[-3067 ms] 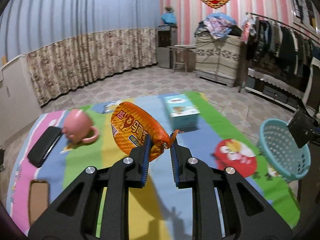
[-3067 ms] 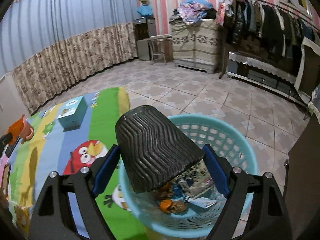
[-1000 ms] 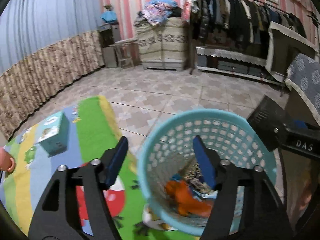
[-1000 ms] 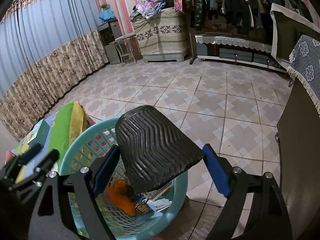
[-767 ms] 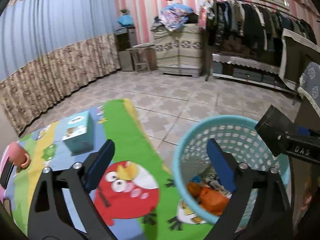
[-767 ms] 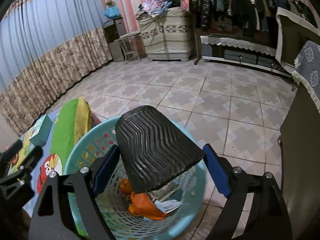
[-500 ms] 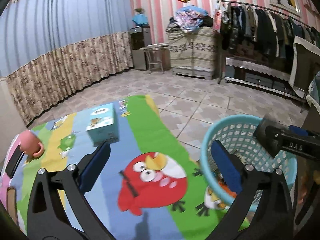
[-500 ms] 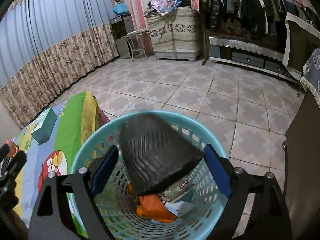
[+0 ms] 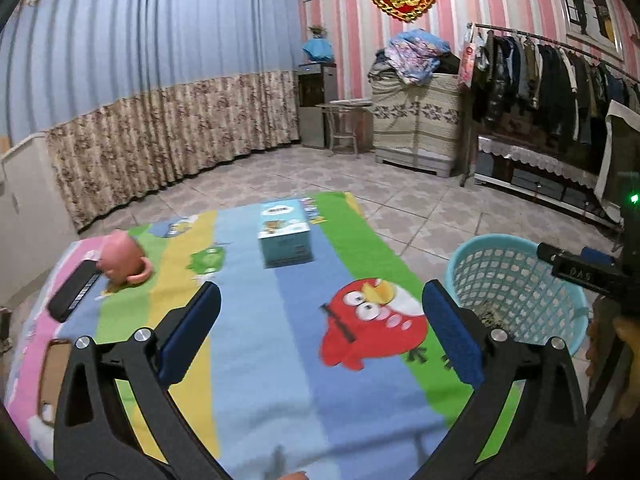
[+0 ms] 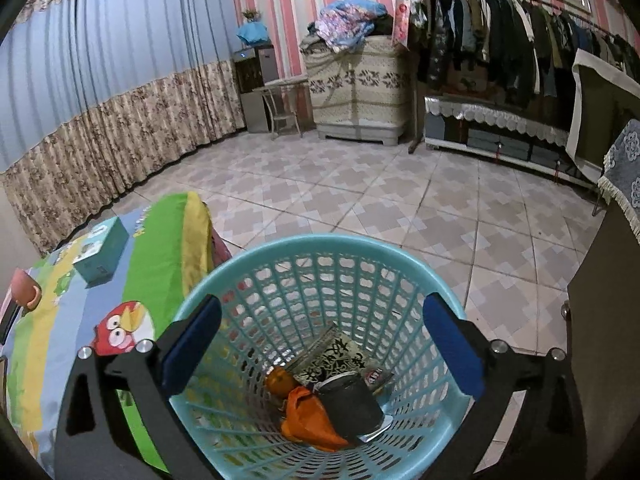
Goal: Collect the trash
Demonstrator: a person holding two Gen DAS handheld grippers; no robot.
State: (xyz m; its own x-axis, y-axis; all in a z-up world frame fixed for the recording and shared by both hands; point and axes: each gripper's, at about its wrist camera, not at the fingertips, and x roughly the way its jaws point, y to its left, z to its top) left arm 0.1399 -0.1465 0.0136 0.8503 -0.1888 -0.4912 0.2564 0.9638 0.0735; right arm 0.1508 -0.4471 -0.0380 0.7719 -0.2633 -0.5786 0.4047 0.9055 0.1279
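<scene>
Now black cup (image 10: 352, 404) in basket (image 10: 320, 248), right claw (image 10: 320, 348) empty.

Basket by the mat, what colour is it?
Light blue basket, clearest in the right wrist view.

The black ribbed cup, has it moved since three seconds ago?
Yes. The black ribbed cup dropped from the open right gripper into the blue basket.
</scene>
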